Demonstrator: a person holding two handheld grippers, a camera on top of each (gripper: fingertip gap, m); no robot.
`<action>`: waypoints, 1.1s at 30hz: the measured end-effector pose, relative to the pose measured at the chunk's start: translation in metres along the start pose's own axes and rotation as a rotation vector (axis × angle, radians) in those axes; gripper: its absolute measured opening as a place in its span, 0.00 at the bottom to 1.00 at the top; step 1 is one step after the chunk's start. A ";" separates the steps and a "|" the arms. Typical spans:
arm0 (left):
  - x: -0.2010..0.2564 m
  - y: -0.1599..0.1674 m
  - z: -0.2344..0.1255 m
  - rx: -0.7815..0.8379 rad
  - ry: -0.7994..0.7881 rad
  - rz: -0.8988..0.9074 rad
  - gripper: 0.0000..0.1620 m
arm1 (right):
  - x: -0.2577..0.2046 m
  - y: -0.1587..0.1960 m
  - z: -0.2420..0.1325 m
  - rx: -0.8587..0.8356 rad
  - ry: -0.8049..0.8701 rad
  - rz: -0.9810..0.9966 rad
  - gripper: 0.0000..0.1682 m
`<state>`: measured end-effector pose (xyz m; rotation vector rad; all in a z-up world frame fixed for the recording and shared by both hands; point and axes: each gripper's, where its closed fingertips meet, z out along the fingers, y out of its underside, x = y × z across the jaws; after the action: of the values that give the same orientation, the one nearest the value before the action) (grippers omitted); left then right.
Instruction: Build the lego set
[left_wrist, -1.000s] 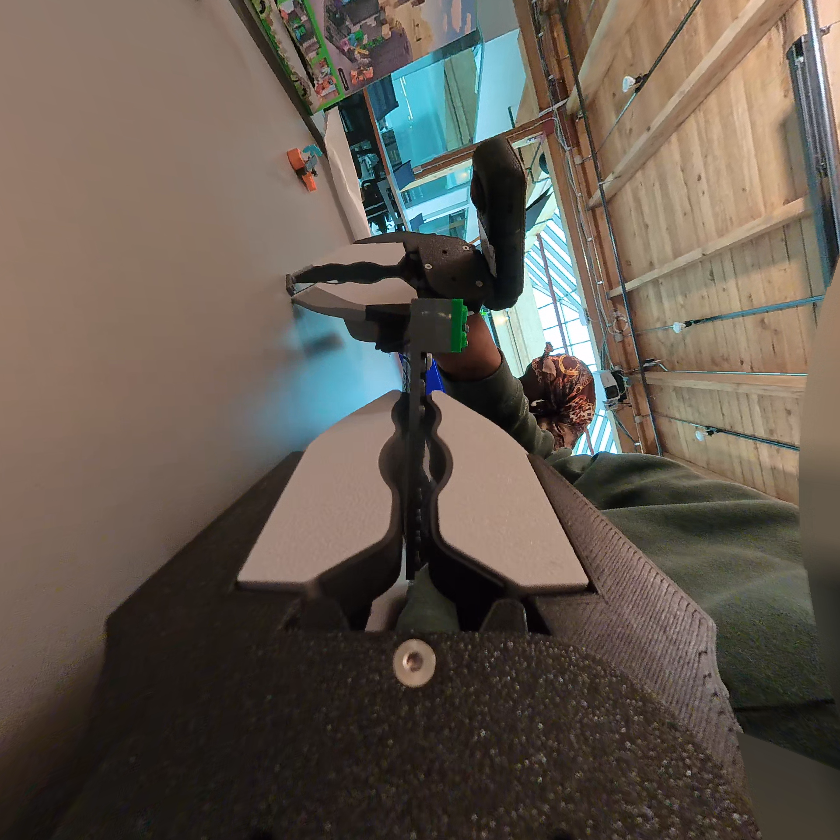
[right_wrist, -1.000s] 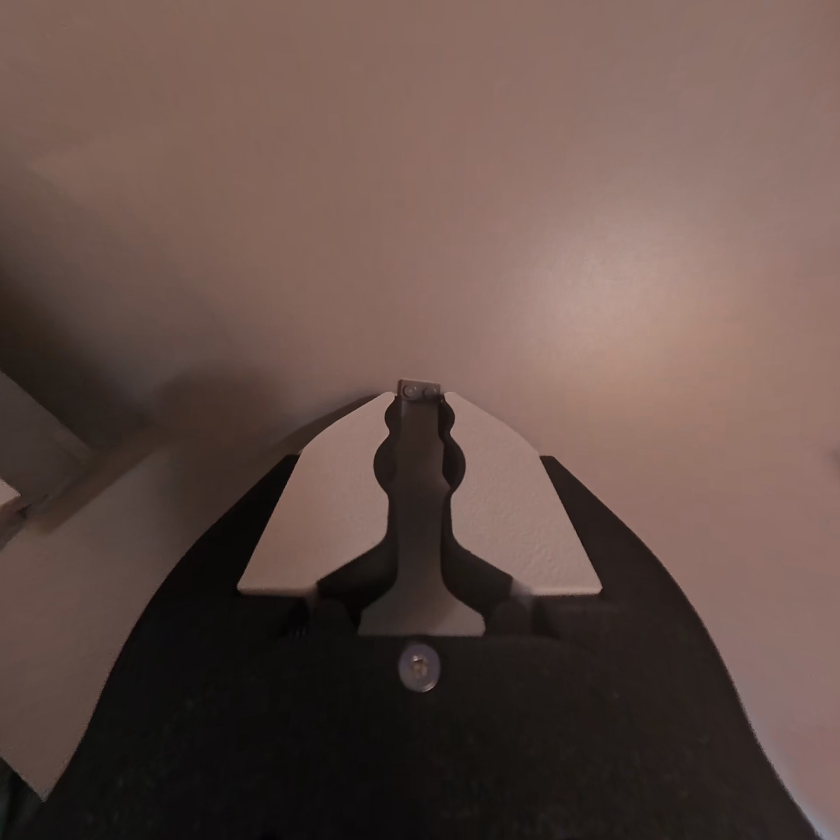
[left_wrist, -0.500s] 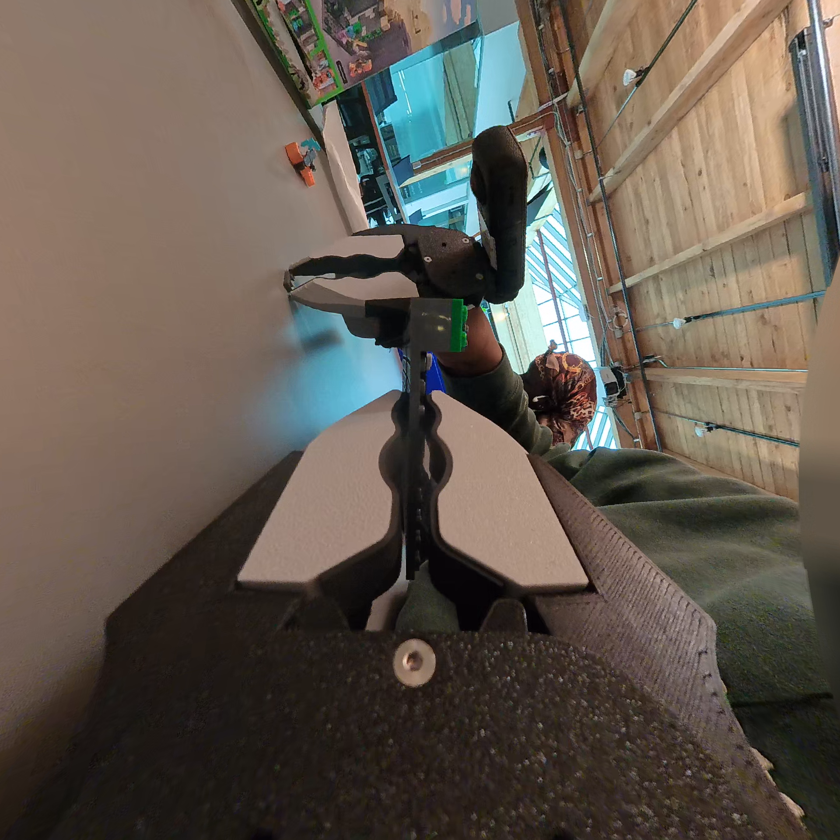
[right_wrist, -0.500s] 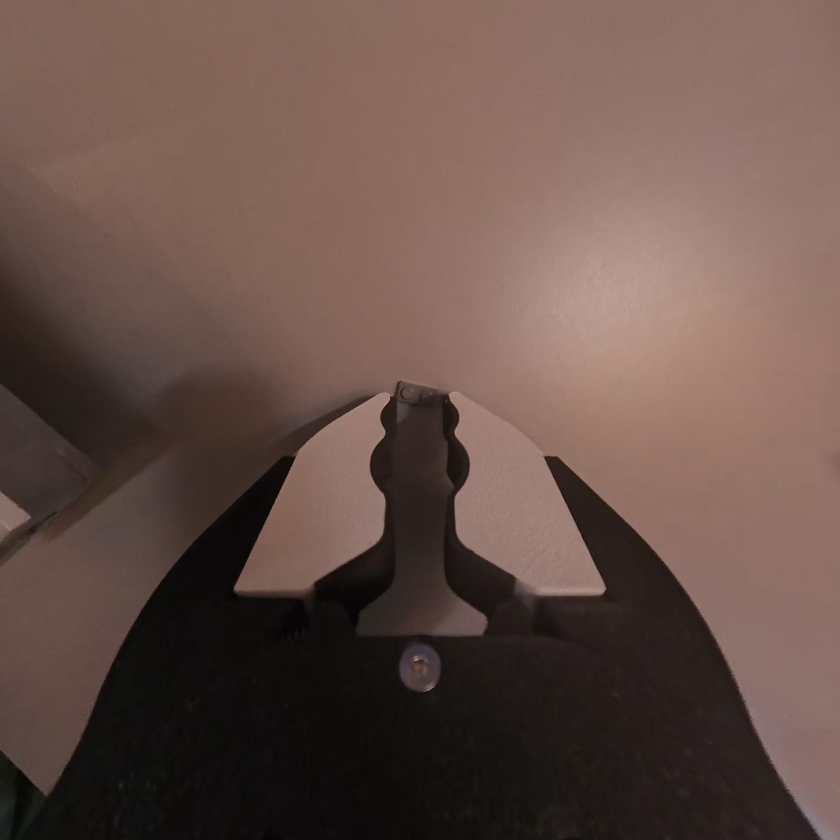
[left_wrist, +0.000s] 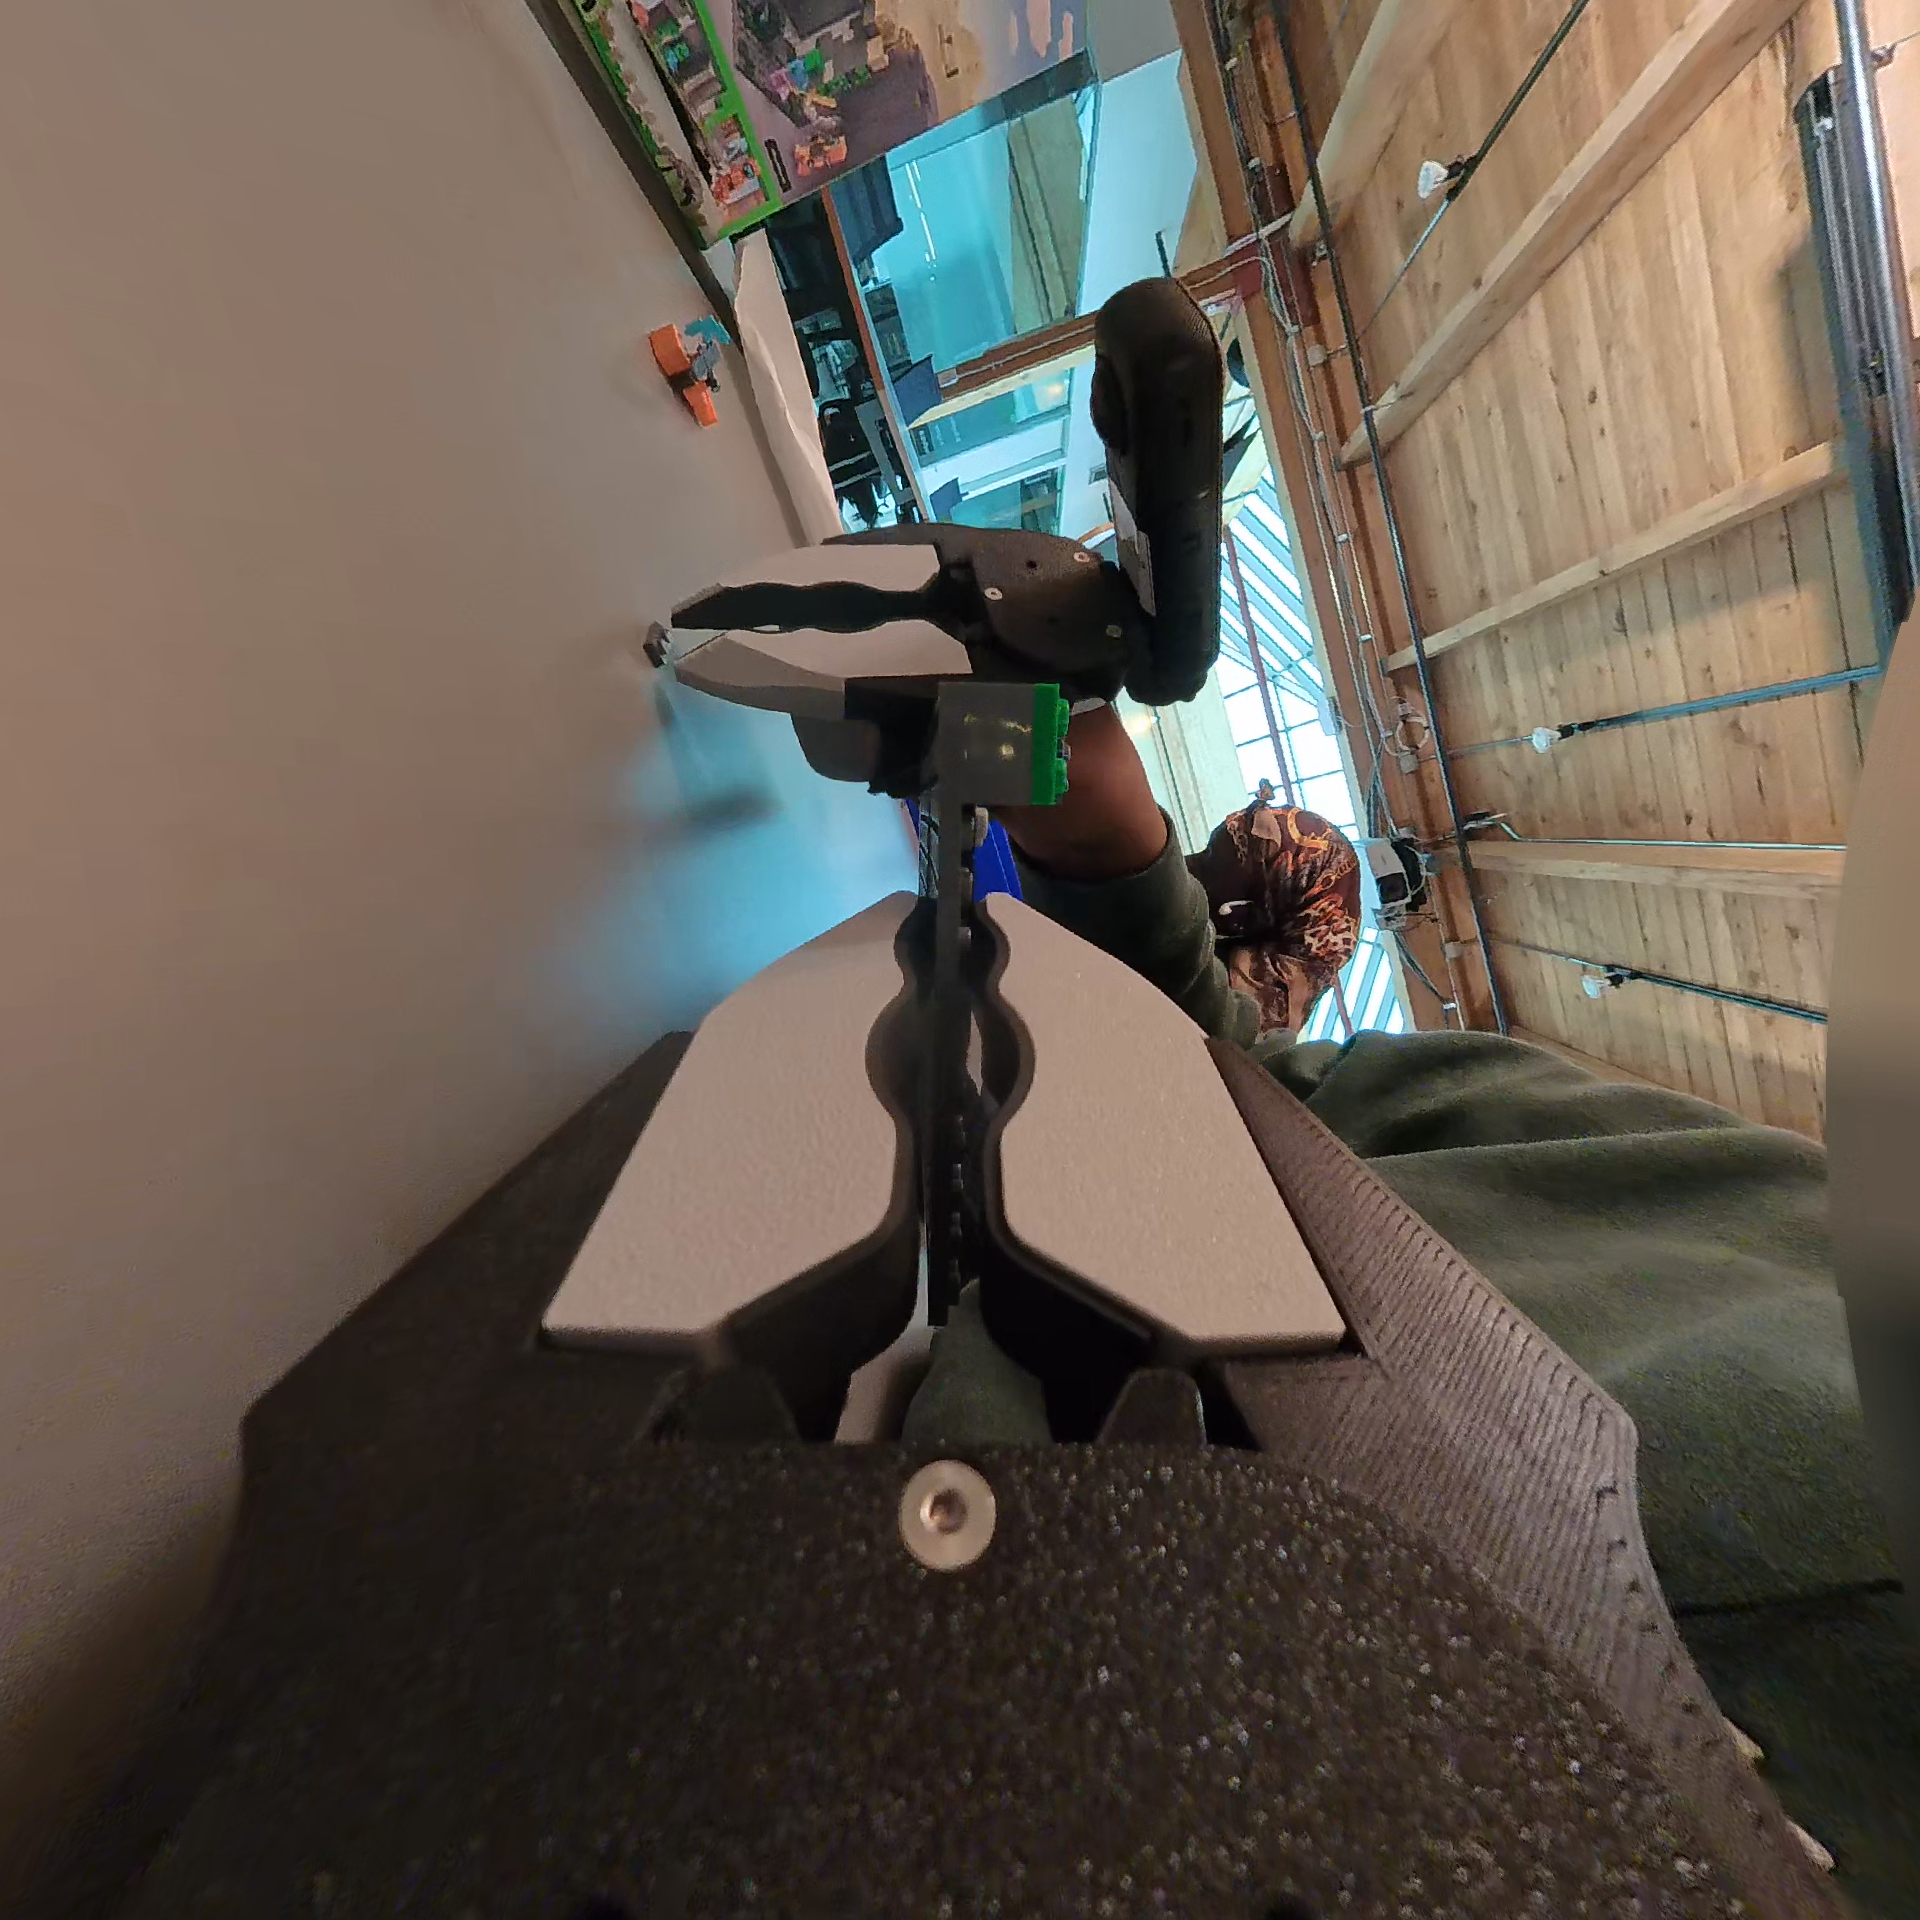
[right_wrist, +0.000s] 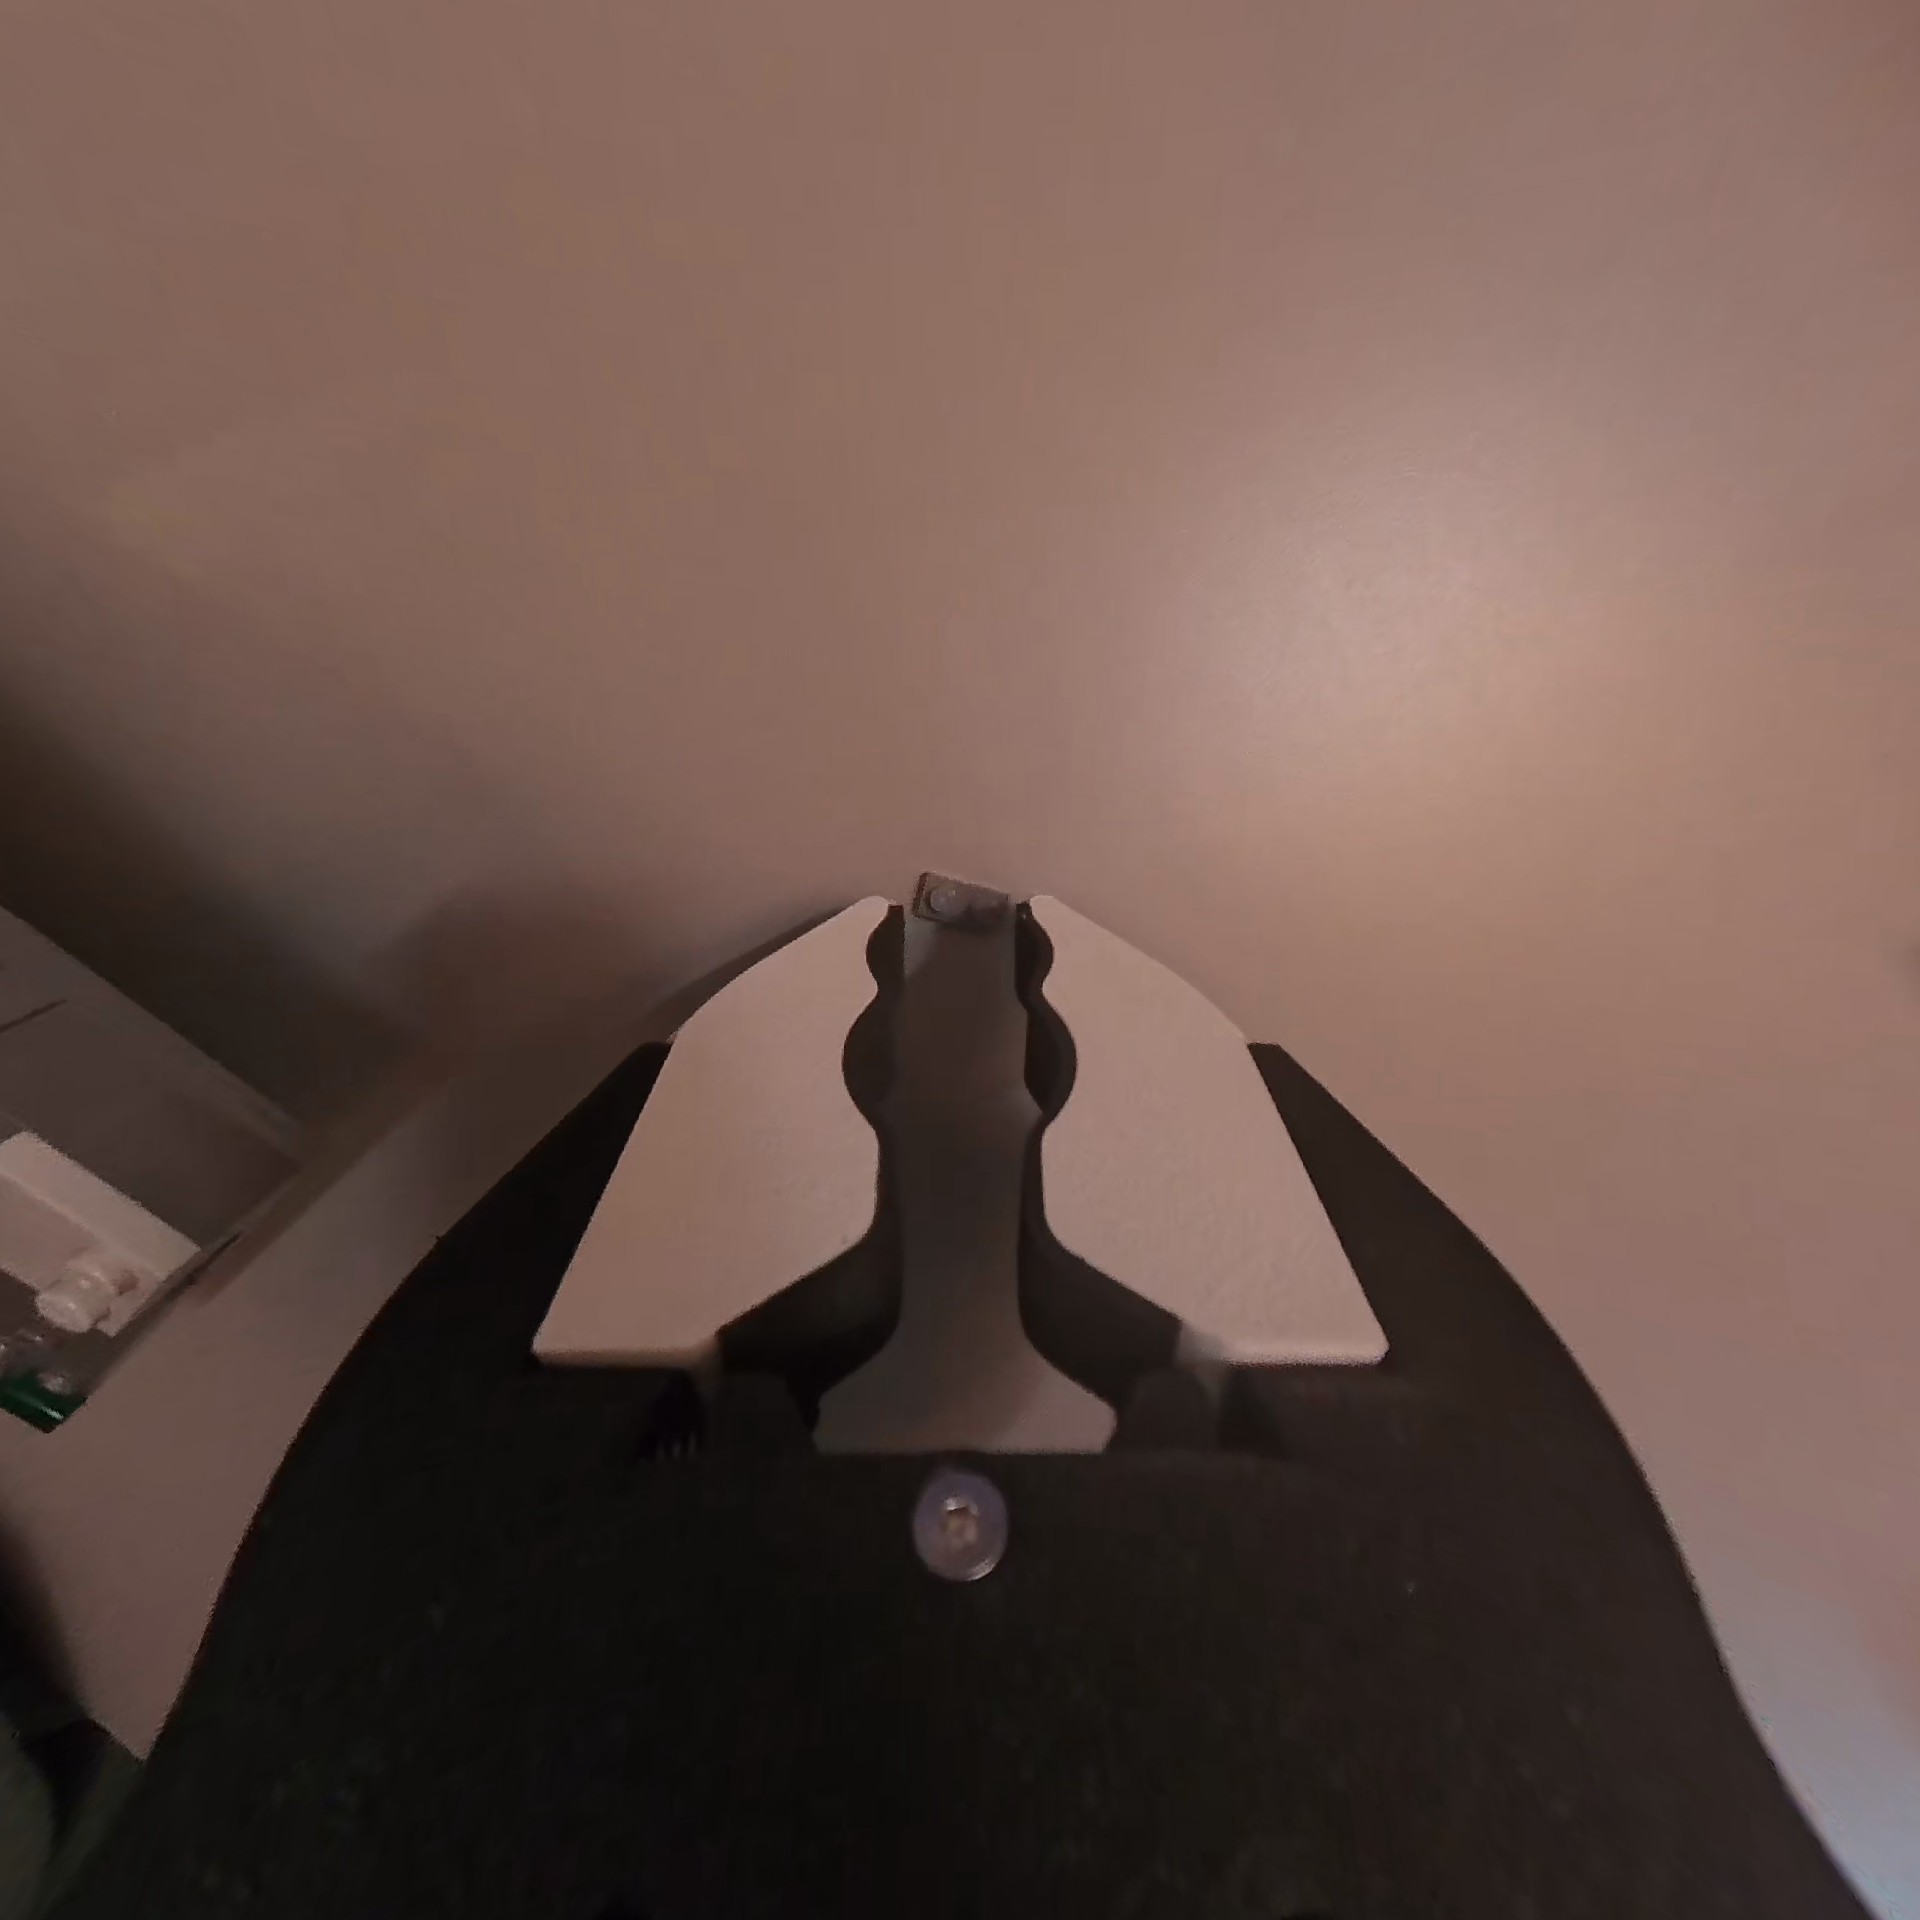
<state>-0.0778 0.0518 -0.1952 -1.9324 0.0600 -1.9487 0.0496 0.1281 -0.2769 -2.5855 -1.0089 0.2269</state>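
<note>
My left gripper (left_wrist: 948, 914) is shut on a thin dark grey lego plate (left_wrist: 951, 1039), held edge-on. A grey block (left_wrist: 985, 743) with a green plate (left_wrist: 1051, 743) sits at the plate's far end. My right gripper (left_wrist: 675, 634) points down at the pale table (left_wrist: 260, 727), just beyond the held assembly. In the right wrist view, the right gripper (right_wrist: 956, 912) has a small grey two-stud piece (right_wrist: 958, 900) between its fingertips, at the table surface. The jaws stand narrow around it.
A lego box (left_wrist: 727, 94) lies at the table's far end, with a small orange build (left_wrist: 686, 374) and a white sheet (left_wrist: 774, 353) near it. A grey tray (right_wrist: 94, 1226) with small parts is left of the right gripper. A person's green sleeve (left_wrist: 1143, 914) lies behind the grippers. My right fingertips sit around 15 cm from my left ones.
The right wrist view has shifted slightly, so more of the tray shows at the left. The small grey piece sits a little tilted between the tips. The left gripper holds still.
</note>
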 end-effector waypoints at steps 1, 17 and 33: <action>0.000 0.000 0.000 0.000 0.004 -0.001 0.04 | 0.000 0.000 0.000 0.002 0.000 0.008 0.12; 0.004 0.000 -0.003 -0.001 0.044 -0.007 0.04 | 0.002 0.001 0.005 0.042 0.065 0.032 0.09; -0.007 -0.003 0.000 0.023 -0.073 -0.005 0.04 | -0.103 -0.054 -0.093 0.429 -0.171 -0.635 0.09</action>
<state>-0.0790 0.0572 -0.2013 -1.9885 0.0133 -1.8719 -0.0344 0.0697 -0.1688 -1.7876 -1.5810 0.4396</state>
